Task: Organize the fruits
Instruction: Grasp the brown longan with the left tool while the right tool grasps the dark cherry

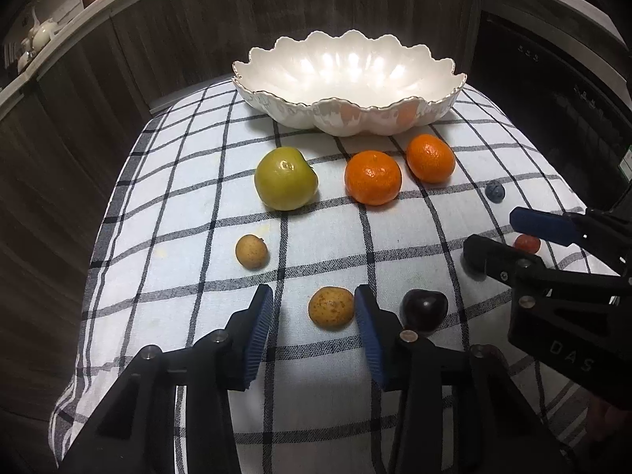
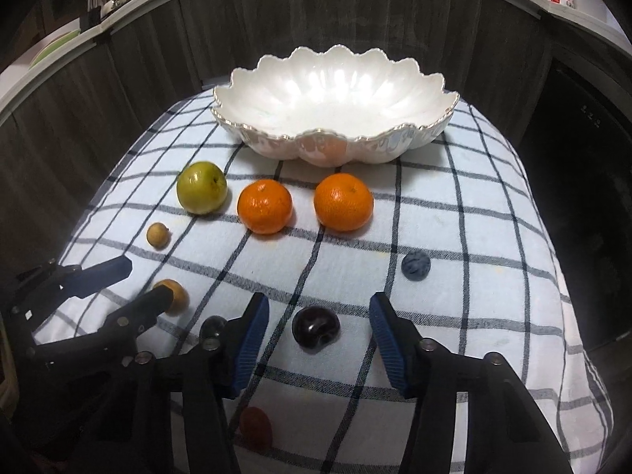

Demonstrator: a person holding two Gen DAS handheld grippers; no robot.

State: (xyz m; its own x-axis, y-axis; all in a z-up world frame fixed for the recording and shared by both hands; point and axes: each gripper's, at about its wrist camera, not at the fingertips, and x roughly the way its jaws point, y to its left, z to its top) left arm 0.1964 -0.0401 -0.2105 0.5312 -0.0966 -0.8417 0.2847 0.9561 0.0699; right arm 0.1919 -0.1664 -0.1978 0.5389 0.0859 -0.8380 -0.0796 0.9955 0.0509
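Observation:
A white scalloped bowl point(image 1: 347, 79) point(image 2: 335, 106) stands empty at the far side of a checked cloth. In front of it lie a green apple point(image 1: 285, 178) point(image 2: 202, 192) and two mandarins point(image 1: 373, 177) point(image 1: 430, 158) point(image 2: 264, 207) point(image 2: 343, 202). My left gripper point(image 1: 314, 312) point(image 2: 134, 282) is open around a speckled brown fruit point(image 1: 331, 308) point(image 2: 173, 295), which touches its right pad. My right gripper point(image 2: 320, 324) point(image 1: 497, 233) is open around a dark cherry point(image 2: 315, 328). Another dark cherry point(image 1: 424, 310) point(image 2: 213, 326) lies between the grippers.
A small brown fruit point(image 1: 251, 251) point(image 2: 158, 235), a blueberry point(image 1: 495, 191) point(image 2: 415, 265) and a red cherry tomato point(image 1: 526, 243) point(image 2: 256, 428) lie on the cloth point(image 1: 177, 197). Dark wood cabinets point(image 1: 118, 79) stand behind; a dark appliance point(image 1: 553, 91) is at the right.

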